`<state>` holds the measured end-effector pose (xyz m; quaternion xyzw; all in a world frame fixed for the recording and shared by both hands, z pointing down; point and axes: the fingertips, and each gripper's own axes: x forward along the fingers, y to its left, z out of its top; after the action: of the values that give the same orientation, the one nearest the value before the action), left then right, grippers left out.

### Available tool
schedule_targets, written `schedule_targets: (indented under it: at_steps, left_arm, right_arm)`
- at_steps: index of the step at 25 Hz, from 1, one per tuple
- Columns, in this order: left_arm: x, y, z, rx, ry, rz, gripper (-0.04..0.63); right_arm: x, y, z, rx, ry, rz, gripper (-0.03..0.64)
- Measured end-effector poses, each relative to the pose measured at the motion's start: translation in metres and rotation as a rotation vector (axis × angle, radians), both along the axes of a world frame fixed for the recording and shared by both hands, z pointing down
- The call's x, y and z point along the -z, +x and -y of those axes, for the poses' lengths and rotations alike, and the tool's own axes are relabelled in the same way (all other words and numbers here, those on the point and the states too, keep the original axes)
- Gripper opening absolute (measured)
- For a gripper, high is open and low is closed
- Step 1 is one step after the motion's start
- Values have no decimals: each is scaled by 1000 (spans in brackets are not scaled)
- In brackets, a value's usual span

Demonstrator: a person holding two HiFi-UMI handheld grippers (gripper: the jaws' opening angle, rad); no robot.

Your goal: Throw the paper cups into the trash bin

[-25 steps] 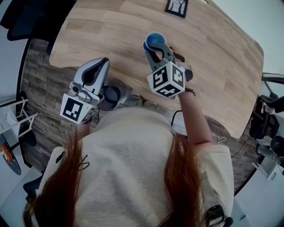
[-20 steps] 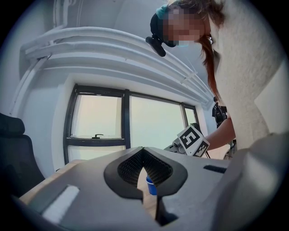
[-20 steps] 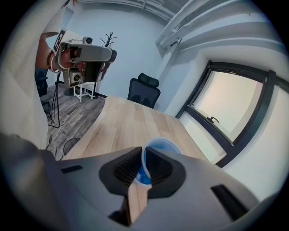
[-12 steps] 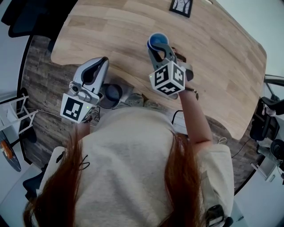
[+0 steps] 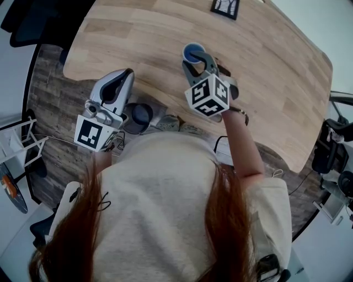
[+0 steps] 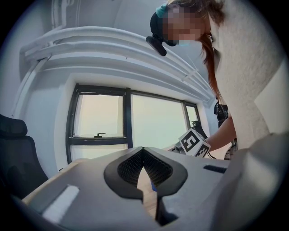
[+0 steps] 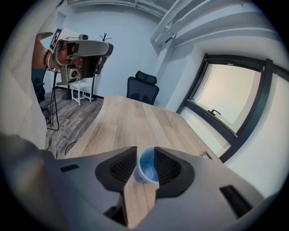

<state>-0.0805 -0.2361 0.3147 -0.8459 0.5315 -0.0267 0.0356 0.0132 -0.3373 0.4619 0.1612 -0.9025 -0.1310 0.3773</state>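
Observation:
A blue paper cup (image 5: pixel 193 52) (image 7: pixel 146 168) stands upright on the wooden table (image 5: pixel 265 82), near its front edge. My right gripper (image 5: pixel 196 59) (image 7: pixel 145 152) tilts down over it with one jaw on each side. Its jaws have just been opening; the cup sits between them with the pads eased off its wall. My left gripper (image 5: pixel 128 77) (image 6: pixel 143 150) is held level beside the table's near edge, shut and empty. A dark round bin (image 5: pixel 138 117) stands on the floor just below it, close to the person's body.
A small framed picture (image 5: pixel 226 6) lies at the table's far side. A black office chair (image 7: pixel 143 88) stands beyond the table's end. White stands and cables (image 5: pixel 16 146) sit on the floor to the left, with more gear (image 5: pixel 331 160) to the right.
The right gripper has sunk slightly toward the table with the cup, and its jaws now stand wider around it. The left gripper has stayed where it was.

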Motion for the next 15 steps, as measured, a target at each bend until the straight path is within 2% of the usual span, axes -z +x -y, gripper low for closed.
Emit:
schedule_targets:
  at_steps: [7,15]
  left_arm:
    - [-1,0,-1,-3,-6,-5,3]
    - [-6,-1,-3,0,-18,-14,3]
  right_arm:
    - [-11,4,-2,-4,-7,-36,124]
    - [-27,7,0,3,50,-135,124]
